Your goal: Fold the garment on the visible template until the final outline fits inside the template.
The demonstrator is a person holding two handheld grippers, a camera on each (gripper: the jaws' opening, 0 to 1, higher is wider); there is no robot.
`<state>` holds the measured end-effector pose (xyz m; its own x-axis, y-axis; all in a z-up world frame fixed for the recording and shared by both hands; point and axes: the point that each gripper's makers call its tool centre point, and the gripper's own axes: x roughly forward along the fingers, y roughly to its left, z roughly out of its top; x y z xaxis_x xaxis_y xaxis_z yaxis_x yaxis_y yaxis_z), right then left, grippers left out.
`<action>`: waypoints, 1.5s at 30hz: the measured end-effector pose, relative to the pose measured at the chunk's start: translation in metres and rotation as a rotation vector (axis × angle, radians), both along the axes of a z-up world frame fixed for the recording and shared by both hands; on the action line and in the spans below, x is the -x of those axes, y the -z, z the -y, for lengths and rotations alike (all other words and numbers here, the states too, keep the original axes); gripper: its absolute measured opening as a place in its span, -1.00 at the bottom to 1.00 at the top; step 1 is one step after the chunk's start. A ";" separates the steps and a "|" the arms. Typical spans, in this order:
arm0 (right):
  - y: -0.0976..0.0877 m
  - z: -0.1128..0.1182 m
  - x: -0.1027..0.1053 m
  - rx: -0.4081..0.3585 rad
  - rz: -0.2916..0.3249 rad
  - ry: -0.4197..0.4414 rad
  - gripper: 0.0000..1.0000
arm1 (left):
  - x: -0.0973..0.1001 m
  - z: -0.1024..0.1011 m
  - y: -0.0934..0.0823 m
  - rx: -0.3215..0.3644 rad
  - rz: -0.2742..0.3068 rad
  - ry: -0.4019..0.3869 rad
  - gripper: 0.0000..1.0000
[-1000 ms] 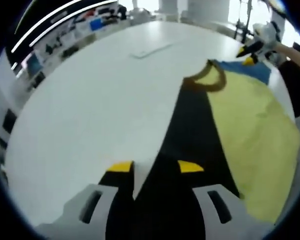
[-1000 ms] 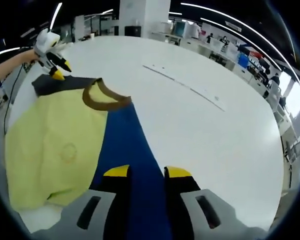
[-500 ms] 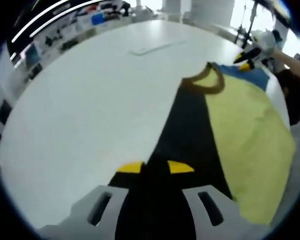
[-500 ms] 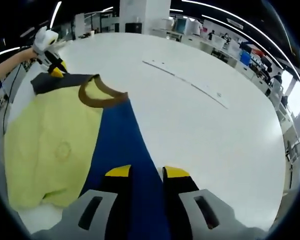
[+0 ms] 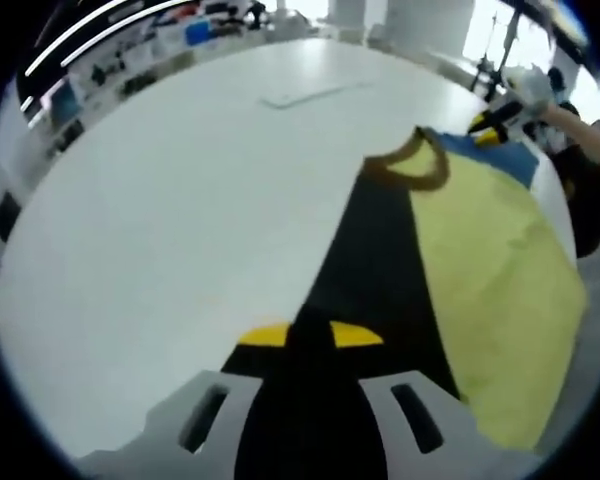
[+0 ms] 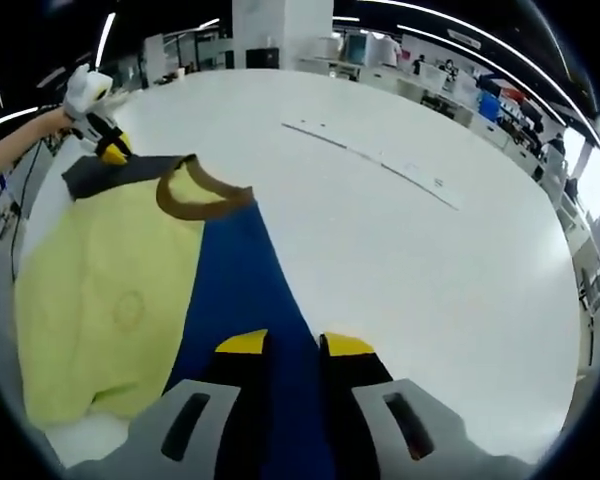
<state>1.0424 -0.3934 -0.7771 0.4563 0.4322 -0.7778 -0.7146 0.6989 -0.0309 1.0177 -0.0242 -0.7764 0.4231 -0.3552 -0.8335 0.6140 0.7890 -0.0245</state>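
In the left gripper view, the left gripper is rising from the bottom centre with its yellow-tipped jaws nearly together, pinching the black sleeve of the shirt. The cloth is running between the jaws, so its very end is hidden. The yellow body of the shirt is spreading toward the right edge of the frame, where it is cut off. The brown collar is lying at upper centre-right. At the upper right, the right gripper is sitting at the blue sleeve, too small to tell its grip there.

In the right gripper view, the right gripper is closing narrowly on the blue sleeve at bottom centre. The shirt is lying on the white table. A faint line is crossing the table, hard to make out.
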 end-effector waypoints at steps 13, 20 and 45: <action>0.000 -0.003 0.002 0.006 -0.004 -0.006 -0.71 | 0.001 0.001 0.000 0.003 -0.015 -0.030 -0.94; 0.000 -0.011 0.008 0.022 -0.009 -0.053 -0.92 | 0.004 0.004 0.000 -0.003 -0.026 -0.021 -1.00; 0.001 -0.014 -0.004 0.075 0.003 -0.072 -0.97 | -0.004 -0.001 -0.001 -0.036 0.010 -0.036 -1.00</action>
